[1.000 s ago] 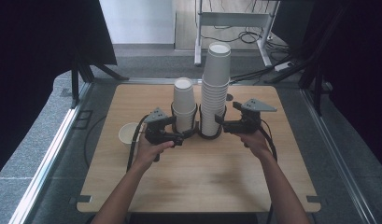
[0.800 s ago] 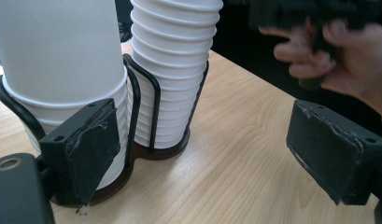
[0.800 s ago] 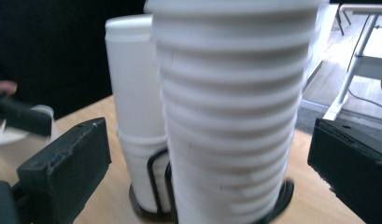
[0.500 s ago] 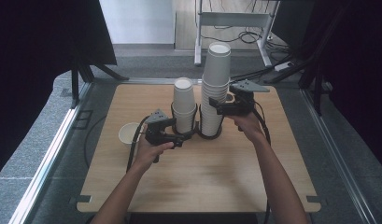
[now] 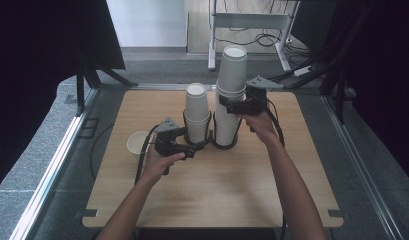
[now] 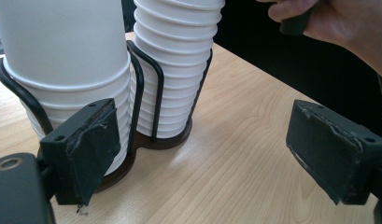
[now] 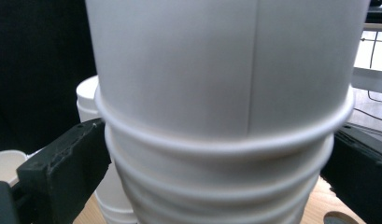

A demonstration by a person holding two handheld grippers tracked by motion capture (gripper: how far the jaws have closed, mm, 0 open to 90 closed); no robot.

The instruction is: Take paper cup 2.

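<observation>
Black wire holder (image 5: 210, 141) mid-table with two white cup stacks, tall stack (image 5: 229, 95) straddled by right gripper (image 5: 235, 106), jaws spread, short stack (image 5: 197, 112) alongside, left gripper (image 5: 179, 148) in front with jaws apart and empty, one loose cup (image 5: 138, 144) left of holder

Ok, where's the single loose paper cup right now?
In the high view the loose cup stands upright on the table's left side, just left of the left gripper and apart from the shorter cup stack.
</observation>
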